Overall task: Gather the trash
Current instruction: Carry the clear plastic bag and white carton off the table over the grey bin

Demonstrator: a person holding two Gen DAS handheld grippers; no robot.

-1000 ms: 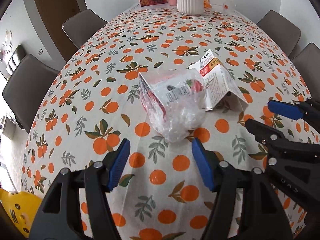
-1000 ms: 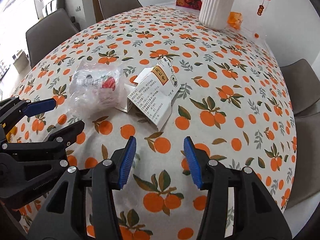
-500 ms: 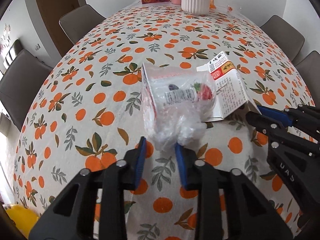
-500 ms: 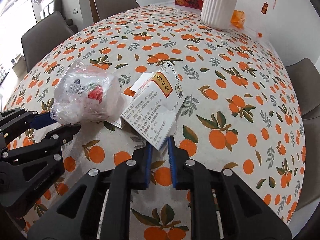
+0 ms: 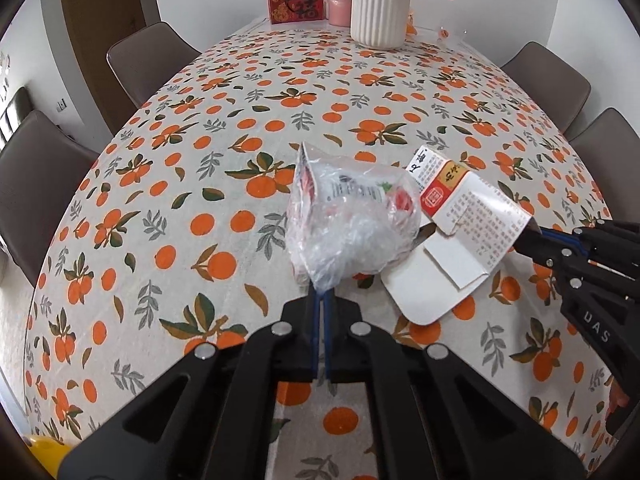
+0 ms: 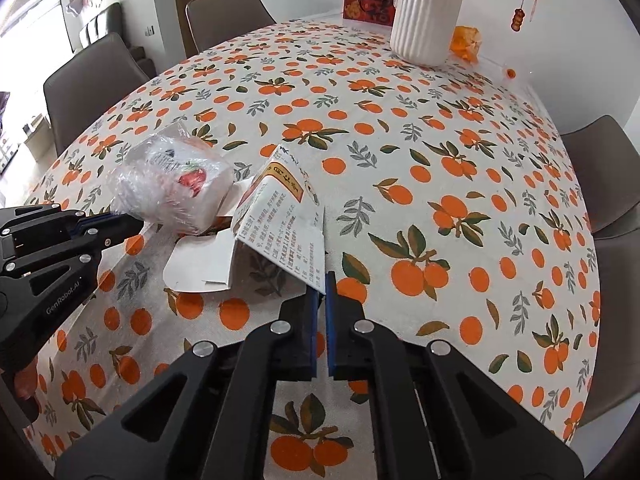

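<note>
At six o'clock in each wrist view, your hand-held grippers are clamped: the left hand-held gripper (image 5: 320, 300) pinches the crumpled plastic bag (image 5: 352, 224), the right hand-held gripper (image 6: 322, 284) grips the opened paper carton (image 6: 288, 224). Both pieces sit mid-surface, touching. Farther off at twelve o'clock, a white ribbed vase (image 6: 426, 20) stands on the orange-print surface (image 6: 440, 160).

A crumpled clear plastic bag (image 5: 352, 224) is pinched at its near tail by the left gripper (image 5: 321, 300), whose blue pads are pressed together. An opened paper carton (image 5: 460, 236) is gripped at its right edge by the right gripper (image 5: 534, 238). Bag and carton are seen touching above the orange-print tablecloth (image 5: 200, 184). A white ribbed vase (image 5: 380, 4) is set at the far end.
</note>
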